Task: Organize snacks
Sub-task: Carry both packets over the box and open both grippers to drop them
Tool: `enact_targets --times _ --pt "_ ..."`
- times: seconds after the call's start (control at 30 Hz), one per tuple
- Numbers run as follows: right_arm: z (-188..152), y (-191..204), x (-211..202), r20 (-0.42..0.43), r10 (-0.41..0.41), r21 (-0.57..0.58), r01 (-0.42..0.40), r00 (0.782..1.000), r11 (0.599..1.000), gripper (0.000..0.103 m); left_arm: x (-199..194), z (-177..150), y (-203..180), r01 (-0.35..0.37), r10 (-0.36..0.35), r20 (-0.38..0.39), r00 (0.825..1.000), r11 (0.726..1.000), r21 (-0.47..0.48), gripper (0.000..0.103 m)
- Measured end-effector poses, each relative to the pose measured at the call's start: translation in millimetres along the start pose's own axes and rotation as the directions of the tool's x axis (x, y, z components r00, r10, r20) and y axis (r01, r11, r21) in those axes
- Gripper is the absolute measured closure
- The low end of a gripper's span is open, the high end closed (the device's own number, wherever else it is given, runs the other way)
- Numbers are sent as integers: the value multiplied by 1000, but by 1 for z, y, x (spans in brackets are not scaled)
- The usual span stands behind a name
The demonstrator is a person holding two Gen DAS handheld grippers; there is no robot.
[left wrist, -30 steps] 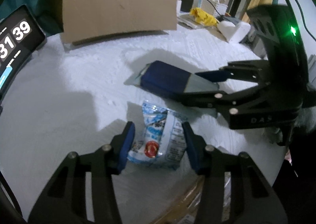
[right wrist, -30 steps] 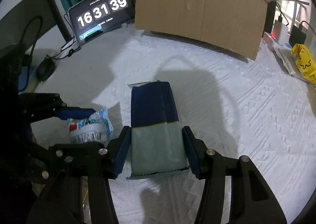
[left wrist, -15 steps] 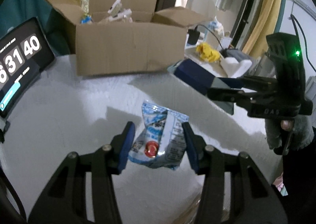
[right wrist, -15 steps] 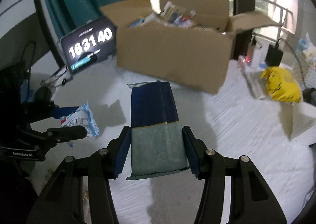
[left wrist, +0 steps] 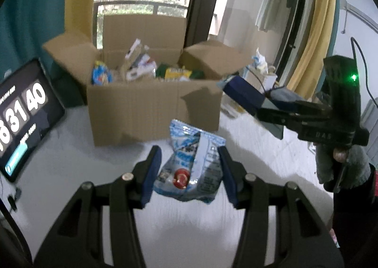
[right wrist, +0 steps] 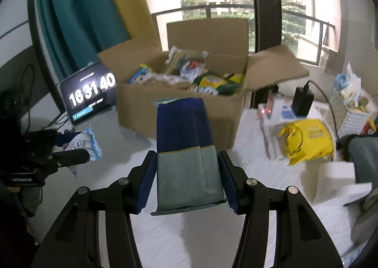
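Left hand-held gripper is clamped on the pale blue snack bag, held up before the open cardboard box. Right hand-held gripper squeezes the navy-and-grey packet, also lifted short of the box. Only the right view catches the yellow bag on the desk.

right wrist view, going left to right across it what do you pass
left gripper holding the light blue snack bag → tablet clock → navy and teal packet in the right gripper → black charger → yellow bag → white basket
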State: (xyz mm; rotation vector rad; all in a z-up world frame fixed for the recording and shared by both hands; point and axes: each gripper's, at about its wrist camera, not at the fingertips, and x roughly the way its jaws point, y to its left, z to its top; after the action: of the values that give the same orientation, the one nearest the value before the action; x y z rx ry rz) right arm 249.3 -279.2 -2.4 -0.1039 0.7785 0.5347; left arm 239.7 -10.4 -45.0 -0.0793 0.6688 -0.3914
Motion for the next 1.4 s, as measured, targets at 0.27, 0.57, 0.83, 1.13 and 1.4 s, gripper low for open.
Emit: enact_targets --times 0.27,0.57,0.83,1.13,1.4 --pt "32 -18 -2 58 -29 -1 29 998 1000 48 13 43 0 -32 31 65 997 999 13 53" --pt "68 -36 0 131 -48 15 46 990 999 48 38 85 1 -46 43 128 991 999 18 53" --pt "87 -54 3 163 -74 46 67 984 997 48 76 114 11 -31 31 137 990 1000 -2 53" --pt "94 -67 3 171 -120 51 113 978 992 48 147 134 -1 65 -66 80 995 998 11 51" --pt "106 -74 19 159 -124 54 117 979 992 48 145 137 24 44 -42 61 997 999 -27 26"
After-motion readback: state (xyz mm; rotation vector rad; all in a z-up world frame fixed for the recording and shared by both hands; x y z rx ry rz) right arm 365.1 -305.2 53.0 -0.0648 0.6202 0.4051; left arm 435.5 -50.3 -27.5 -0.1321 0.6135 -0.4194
